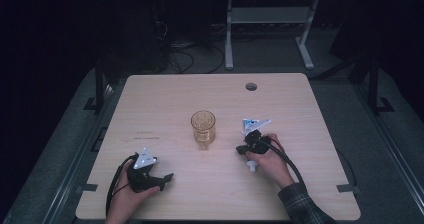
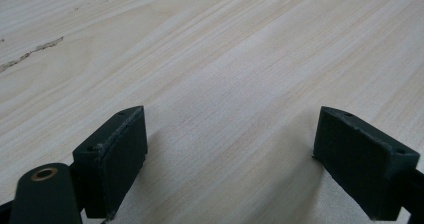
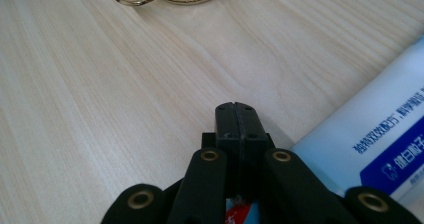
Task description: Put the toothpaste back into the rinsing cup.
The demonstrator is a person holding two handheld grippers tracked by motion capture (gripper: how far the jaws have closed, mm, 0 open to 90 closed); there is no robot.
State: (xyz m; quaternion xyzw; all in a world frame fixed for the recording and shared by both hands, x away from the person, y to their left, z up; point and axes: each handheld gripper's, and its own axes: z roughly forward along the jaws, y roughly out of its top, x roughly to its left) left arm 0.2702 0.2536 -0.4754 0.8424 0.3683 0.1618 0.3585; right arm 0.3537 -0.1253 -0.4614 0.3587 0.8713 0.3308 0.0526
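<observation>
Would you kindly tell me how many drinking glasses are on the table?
1: a glass mug near the table's middle, left of the right gripper. None seems hidden.

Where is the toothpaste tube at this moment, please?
In the high view the toothpaste tube lies on the table under the right gripper, right of the amber glass; the right gripper view shows it beside the shut jaws.
</observation>
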